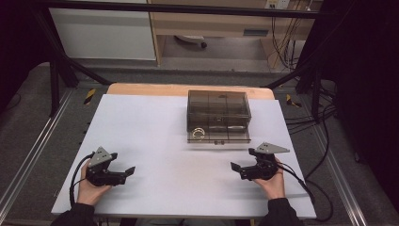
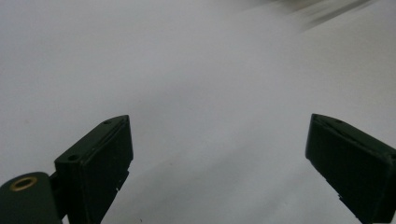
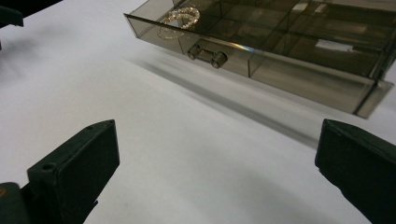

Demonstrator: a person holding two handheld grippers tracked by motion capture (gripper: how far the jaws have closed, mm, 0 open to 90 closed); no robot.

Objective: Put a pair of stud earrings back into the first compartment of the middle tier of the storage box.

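One smoke-tinted transparent plastic organizer box (image 1: 218, 110), rectangular and divided into compartments, is seen standing toward the far middle of a matte white table sheet (image 1: 155, 141). Its bottom drawer (image 3: 261, 56) is pulled out toward the person, and one small cylindrical handle (image 3: 207, 54) is fixed to the drawer front. One sparkling, looped bracelet (image 3: 180, 19) of gold-silver shine is seen lying in the drawer's end compartment, at the left in the high view. Two black grippers are held low over the sheet, one in each hand, with the forearms entering from the near edge. The left gripper (image 1: 128, 171) is pointed toward the table's middle, well apart from the box, and its jaws are spread wide with nothing between them. The right gripper (image 1: 234, 166) is held near the drawer front, pointed inward, and its jaws are likewise parted wide over bare sheet, with nothing clamped.
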